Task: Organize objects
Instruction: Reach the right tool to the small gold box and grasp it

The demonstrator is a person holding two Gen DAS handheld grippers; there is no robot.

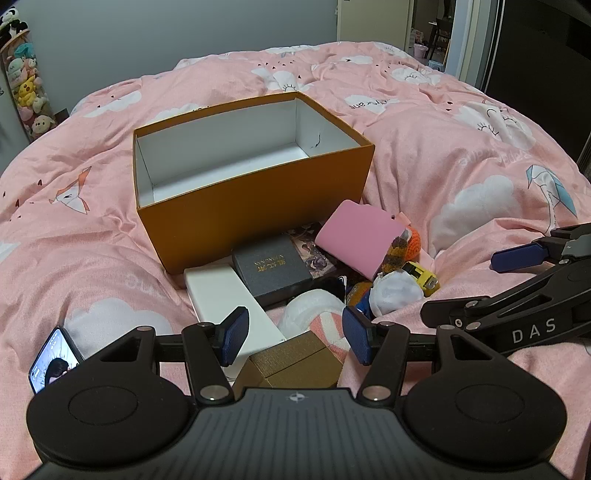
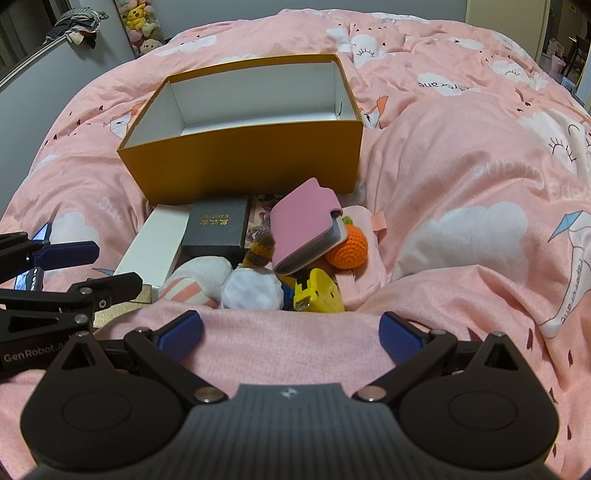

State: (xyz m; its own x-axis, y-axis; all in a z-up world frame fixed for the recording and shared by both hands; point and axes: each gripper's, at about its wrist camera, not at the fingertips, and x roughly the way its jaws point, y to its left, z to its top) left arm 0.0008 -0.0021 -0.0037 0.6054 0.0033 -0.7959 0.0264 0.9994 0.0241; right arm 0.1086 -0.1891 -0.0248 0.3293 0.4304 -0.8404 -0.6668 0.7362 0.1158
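Observation:
An open orange box (image 1: 255, 218) (image 2: 243, 162) with a white, bare inside stands on the pink bed cover. In front of it lies a heap: a dark grey box with gold lettering (image 1: 275, 269) (image 2: 218, 229), a long white box (image 1: 229, 306) (image 2: 153, 245), a pink wallet (image 1: 356, 238) (image 2: 304, 227), an orange crochet ball (image 2: 349, 247), a yellow tape measure (image 2: 319, 293), a white plush (image 2: 253, 291) and a gold box (image 1: 295, 363). My left gripper (image 1: 295, 338) hangs open just above the gold box. My right gripper (image 2: 291, 334) is open over the cover, short of the heap.
A phone (image 1: 53, 360) with a lit screen lies at the left on the pink bed cover (image 1: 461, 177). A transparent tube of plush toys (image 1: 27, 81) stands by the far wall. A doorway (image 1: 430, 27) opens at the back right.

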